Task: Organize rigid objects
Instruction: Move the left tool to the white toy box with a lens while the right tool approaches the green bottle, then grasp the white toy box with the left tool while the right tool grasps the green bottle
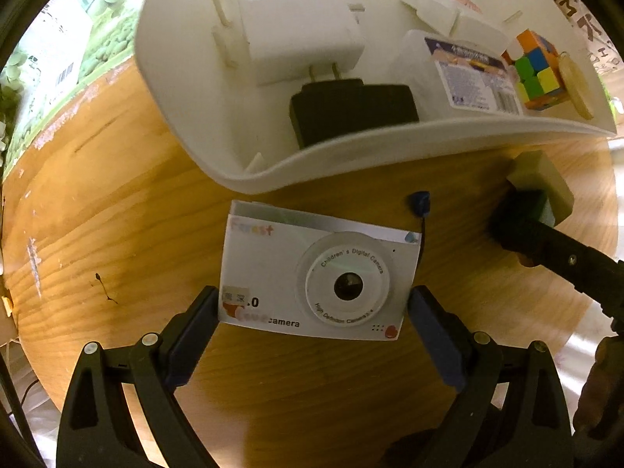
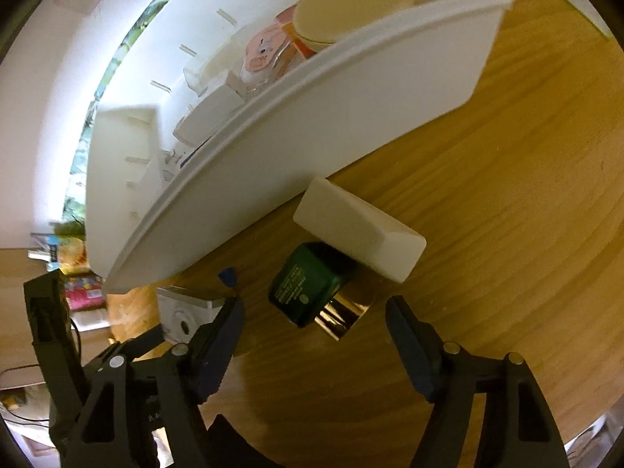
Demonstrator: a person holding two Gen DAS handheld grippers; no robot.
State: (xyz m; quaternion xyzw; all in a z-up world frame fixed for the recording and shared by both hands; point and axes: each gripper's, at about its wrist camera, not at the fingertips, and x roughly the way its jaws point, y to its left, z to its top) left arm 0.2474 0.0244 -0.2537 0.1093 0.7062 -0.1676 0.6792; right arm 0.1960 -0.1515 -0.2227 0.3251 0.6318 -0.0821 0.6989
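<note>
A white children's digital camera point(image 1: 312, 273) lies face up on the wooden table point(image 1: 117, 195). My left gripper point(image 1: 314, 304) points straight down over it. It is open, with one finger close beside each short end of the camera. In the right wrist view a dark green bottle point(image 2: 304, 284) with a gold cap lies on its side against a white block point(image 2: 358, 230). My right gripper point(image 2: 314, 304) is open, and the gold cap sits between its fingertips without touching them. The camera point(image 2: 183, 312) shows behind its left finger.
A white bin point(image 1: 273, 179) stands just beyond the camera. It holds a white charger point(image 1: 300, 39), a black adapter point(image 1: 351, 113), a labelled box point(image 1: 468, 74), a colour cube point(image 1: 538, 74) and a round beige disc point(image 2: 351, 4). A blue strap end point(image 1: 419, 199) lies by the camera.
</note>
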